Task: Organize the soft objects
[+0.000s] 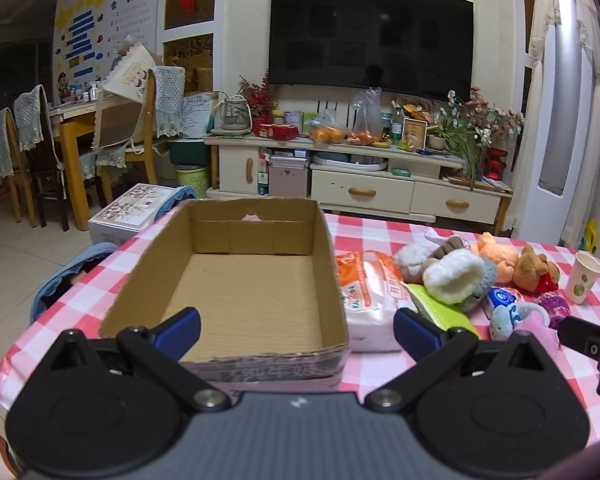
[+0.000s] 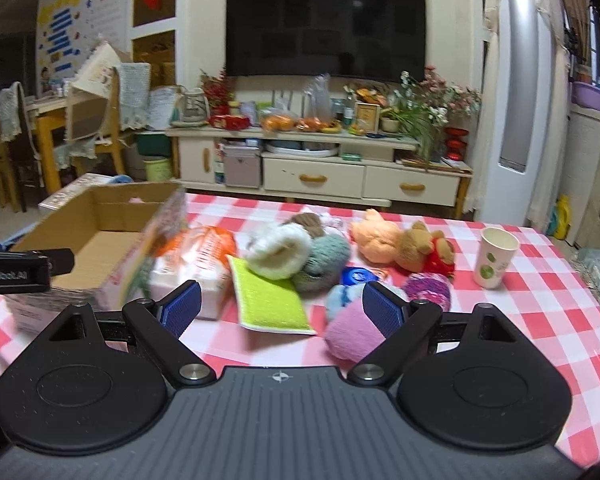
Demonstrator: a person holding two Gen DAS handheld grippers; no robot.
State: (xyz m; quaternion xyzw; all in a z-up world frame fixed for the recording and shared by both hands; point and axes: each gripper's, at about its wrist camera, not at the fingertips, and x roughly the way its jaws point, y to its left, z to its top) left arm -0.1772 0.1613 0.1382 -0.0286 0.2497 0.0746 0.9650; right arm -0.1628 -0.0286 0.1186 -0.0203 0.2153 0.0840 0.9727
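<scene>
Closest to my lens, my left hand-held gripper [image 1: 296, 330] hangs over the near end of the cardboard box [image 1: 236, 280], its blue pads spread wide with nothing between them. My right hand-held gripper [image 2: 281, 310] is spread just as wide and also holds nothing; it hovers above the near edge of the pile of soft things.

Beneath everything lies the tabletop [image 2: 540, 300], covered in a pink-and-white checked cloth. On its left part sits the box, open-topped and with a bare floor. Touching the box's right wall is a white and orange pack of tissues [image 1: 364, 300]. A flat lime-green cloth [image 2: 268, 300] lies just beside the pack, partly under a white fluffy slipper [image 2: 278, 250] that leans on a grey-green knitted piece [image 2: 326, 258]. Behind those two I can see something brown and woolly, too hidden to name. To their right an orange plush toy [image 2: 376, 238] lies against a brown teddy bear [image 2: 422, 248] in a red top. Nearer me, a pink plush [image 2: 350, 336] sits partly behind my right finger, touching a light blue plush [image 2: 340, 298], with a purple knitted ball [image 2: 428, 290] just beside them and a small blue round tin [image 2: 358, 276] between the ball and the knitted piece.

A paper cup [image 2: 494, 258] stands upright, apart from the pile, near the right edge of the tabletop.
</scene>
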